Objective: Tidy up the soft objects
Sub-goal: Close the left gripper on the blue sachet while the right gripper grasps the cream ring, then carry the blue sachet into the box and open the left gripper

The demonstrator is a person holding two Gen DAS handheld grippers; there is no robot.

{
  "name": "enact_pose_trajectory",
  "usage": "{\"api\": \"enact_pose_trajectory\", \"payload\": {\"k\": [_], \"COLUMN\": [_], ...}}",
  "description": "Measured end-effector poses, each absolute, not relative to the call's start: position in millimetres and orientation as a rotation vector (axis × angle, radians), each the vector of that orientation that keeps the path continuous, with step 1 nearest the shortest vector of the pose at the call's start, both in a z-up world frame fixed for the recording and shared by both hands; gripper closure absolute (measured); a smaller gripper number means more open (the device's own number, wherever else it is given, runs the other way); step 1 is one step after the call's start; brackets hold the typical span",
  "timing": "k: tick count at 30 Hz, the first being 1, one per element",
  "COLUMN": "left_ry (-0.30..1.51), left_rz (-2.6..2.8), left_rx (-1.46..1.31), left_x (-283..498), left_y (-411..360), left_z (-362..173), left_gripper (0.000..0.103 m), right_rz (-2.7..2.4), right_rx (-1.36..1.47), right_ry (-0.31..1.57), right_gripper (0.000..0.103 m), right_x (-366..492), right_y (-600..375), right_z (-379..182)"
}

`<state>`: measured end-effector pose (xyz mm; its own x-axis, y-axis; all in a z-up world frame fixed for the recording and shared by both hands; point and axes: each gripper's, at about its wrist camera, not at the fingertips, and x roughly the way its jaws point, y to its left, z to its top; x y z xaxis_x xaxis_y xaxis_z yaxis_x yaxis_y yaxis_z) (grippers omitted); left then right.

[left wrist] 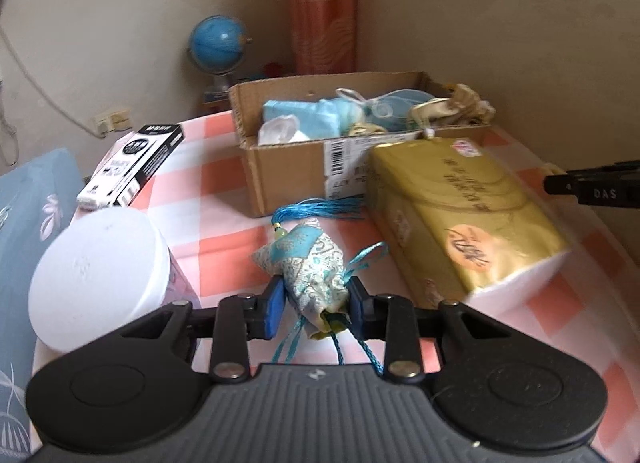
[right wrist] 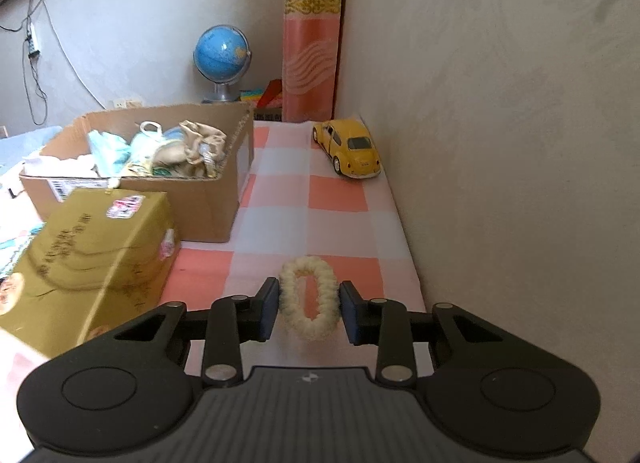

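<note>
My left gripper (left wrist: 316,305) is shut on a blue and cream brocade sachet (left wrist: 308,263) with a blue tassel and ribbons, just above the checked cloth. My right gripper (right wrist: 308,309) is shut on a fluffy cream scrunchie (right wrist: 308,297), its pads touching both sides of the ring. An open cardboard box (left wrist: 288,171) holds several soft items, blue cloth and a beige pouch; it also shows in the right wrist view (right wrist: 208,207). The right gripper's finger shows at the right edge of the left wrist view (left wrist: 592,187).
A gold tissue pack (left wrist: 460,219) lies right of the sachet and left of the scrunchie (right wrist: 88,263). A white toilet roll (left wrist: 100,279) and a black-and-white carton (left wrist: 132,167) stand left. A yellow toy car (right wrist: 348,149) sits by the wall. A globe (right wrist: 222,55) is behind the table.
</note>
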<state>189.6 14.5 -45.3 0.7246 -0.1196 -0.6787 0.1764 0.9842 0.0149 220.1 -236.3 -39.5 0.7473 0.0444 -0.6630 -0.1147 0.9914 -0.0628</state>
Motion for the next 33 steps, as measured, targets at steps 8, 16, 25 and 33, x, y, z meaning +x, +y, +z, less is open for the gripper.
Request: {"api": "enact_pose_trajectory", "payload": {"k": [8,16,25,33], "left_ry": [0.734,0.679,0.591,0.551], "left_rz": [-0.326,-0.478,-0.658,-0.724], "left_rx": [0.156,0.231,0.266,0.332], "left_x": [176.3,179.1,212.8,268.0], "left_y": [27.0,34.2,24.2,9.2], "left_z": [-8.0,40.5,91.4,100.8], "left_gripper": [0.072,0.072,0.072,0.072], "right_rz": [0.104,0.134,0.132,0.127], "right_rx": [-0.063,-0.042,-0.035,-0.032], "right_ry": [0.707,0.696,0.695,0.7], "right_gripper": [0.066,0.066,0.066,0.065], "right_x": [180.7,145.5,133.4,133.8], "right_y": [-236.4,-234.6,-235.0,-233.7], "right_z": [-24.9,-14.9,-12.1,-15.1]}}
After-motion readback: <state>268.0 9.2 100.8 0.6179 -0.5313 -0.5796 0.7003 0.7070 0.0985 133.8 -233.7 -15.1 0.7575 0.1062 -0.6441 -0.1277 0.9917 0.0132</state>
